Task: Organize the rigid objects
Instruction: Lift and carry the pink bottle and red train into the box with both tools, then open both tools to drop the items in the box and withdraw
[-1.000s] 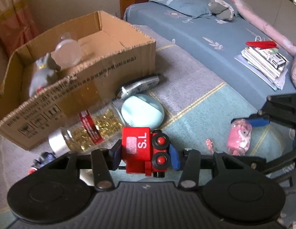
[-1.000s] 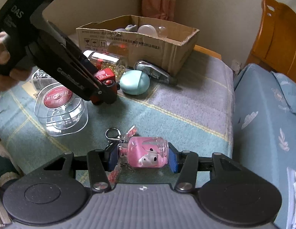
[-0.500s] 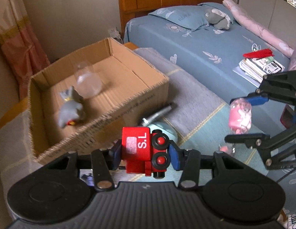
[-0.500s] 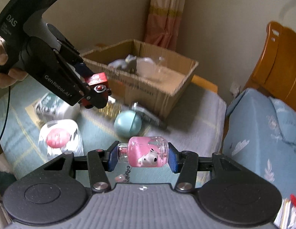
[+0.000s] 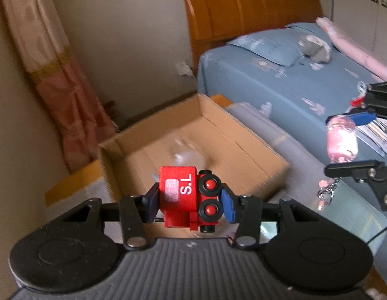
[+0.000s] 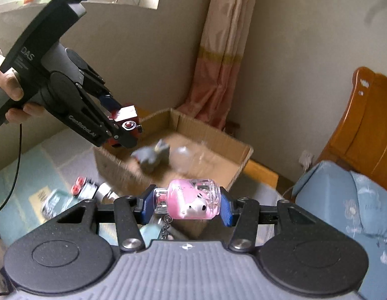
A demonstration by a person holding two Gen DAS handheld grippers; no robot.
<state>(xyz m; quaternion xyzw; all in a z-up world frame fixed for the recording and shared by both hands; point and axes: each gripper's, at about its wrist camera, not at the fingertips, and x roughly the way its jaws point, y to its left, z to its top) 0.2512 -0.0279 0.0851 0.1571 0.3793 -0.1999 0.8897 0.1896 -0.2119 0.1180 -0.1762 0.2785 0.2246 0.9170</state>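
The left gripper (image 5: pixel 189 200) was clamped on a red toy train (image 5: pixel 188 198), its blue pads pressed against both sides of the block, whose face carried the white letters "S.L" beside a pale pink sticker and two black wheels with red hubs. In the right wrist view the same tool appeared from the side, held in the person's left hand (image 6: pixel 11 92), with "DAS" printed on its grey housing and "GenRobot.AI" along one black finger; the toy train hung just above the near-left corner of the cardboard box (image 6: pixel 238 172). The right gripper (image 6: pixel 186 206) was closed on a pink keychain bottle (image 6: pixel 191 201), a clear little jar lying sideways between the blue pads with a white, dog-like figure inside and a short chain dangling beneath it. From the left wrist view that bottle showed in the air to the right of the box, above the grey blanket. The open box sat on the cloth-covered surface near a pink curtain (image 6: pixel 218 57); inside it lay a grey figurine (image 6: pixel 153 157) and a clear round bulb-like object (image 6: pixel 182 157), both blurred. Left of the box on the surface were several blurred items with red caps that could not be identified. A blue bed (image 5: pixel 288 80) with a wooden headboard (image 5: pixel 243 12) stood beyond the box.
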